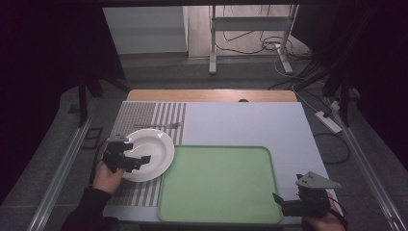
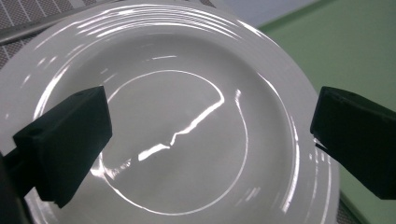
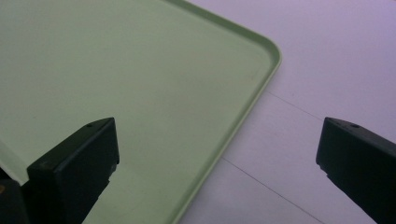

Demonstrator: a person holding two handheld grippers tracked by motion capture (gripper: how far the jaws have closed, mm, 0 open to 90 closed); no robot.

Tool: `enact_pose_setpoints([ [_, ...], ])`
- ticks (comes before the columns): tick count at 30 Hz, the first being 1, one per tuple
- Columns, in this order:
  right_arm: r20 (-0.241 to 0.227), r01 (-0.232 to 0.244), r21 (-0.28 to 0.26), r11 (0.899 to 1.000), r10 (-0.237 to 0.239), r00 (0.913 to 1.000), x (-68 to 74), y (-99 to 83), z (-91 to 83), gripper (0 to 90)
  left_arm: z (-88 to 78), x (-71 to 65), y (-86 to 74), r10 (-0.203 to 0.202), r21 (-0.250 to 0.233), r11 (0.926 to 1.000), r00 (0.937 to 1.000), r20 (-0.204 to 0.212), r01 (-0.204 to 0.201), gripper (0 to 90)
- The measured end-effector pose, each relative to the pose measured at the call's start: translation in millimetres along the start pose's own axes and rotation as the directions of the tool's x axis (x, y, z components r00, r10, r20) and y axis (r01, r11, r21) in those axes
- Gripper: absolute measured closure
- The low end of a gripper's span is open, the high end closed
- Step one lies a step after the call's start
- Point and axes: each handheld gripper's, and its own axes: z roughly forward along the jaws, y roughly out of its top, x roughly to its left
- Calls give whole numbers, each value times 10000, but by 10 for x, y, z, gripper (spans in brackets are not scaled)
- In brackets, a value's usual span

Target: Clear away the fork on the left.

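Observation:
A white deep plate [image 1: 151,153] lies on a striped placemat [image 1: 144,115] at the left, its right rim touching the green tray [image 1: 221,185]. My left gripper [image 1: 139,161] hovers over the plate's near-left rim, jaws wide apart. Seen from the left gripper view, the plate [image 2: 187,130] spans the space between both jaws of my left gripper [image 2: 210,154], with nothing held. My right gripper [image 1: 279,202] sits at the tray's near-right corner, open. In the right gripper view, my right gripper [image 3: 219,168] straddles the tray's edge [image 3: 252,88] with nothing held.
A fork [image 1: 156,126] lies on the placemat just beyond the plate. The white table cover [image 1: 250,122] stretches behind the tray. A wooden table edge [image 1: 211,95] runs along the back. A power strip [image 1: 328,121] and cables lie on the floor at the right.

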Motion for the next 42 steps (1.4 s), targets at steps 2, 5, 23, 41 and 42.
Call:
enact_pose_setpoints([
  [2,1,9,11,10000,-9,10000,2,0,1,0,44,55,47,-44,50,10000,10000,-58,45,0],
  [5,3,16,25,10000,-16,10000,4,1,1,0,93,119,96,-131,203,9997,9999,-84,133,0],
  [23,-73,78,102,9999,-77,9999,6,3,9,0,358,361,366,-330,360,9988,9992,-243,338,0],
  [41,-132,74,154,9999,-72,9999,2,4,14,0,603,607,620,-434,465,9979,9981,-437,454,2],
  [42,-132,74,154,9999,-72,9999,2,4,14,0,615,617,633,-440,437,9980,9979,-467,460,2],
])
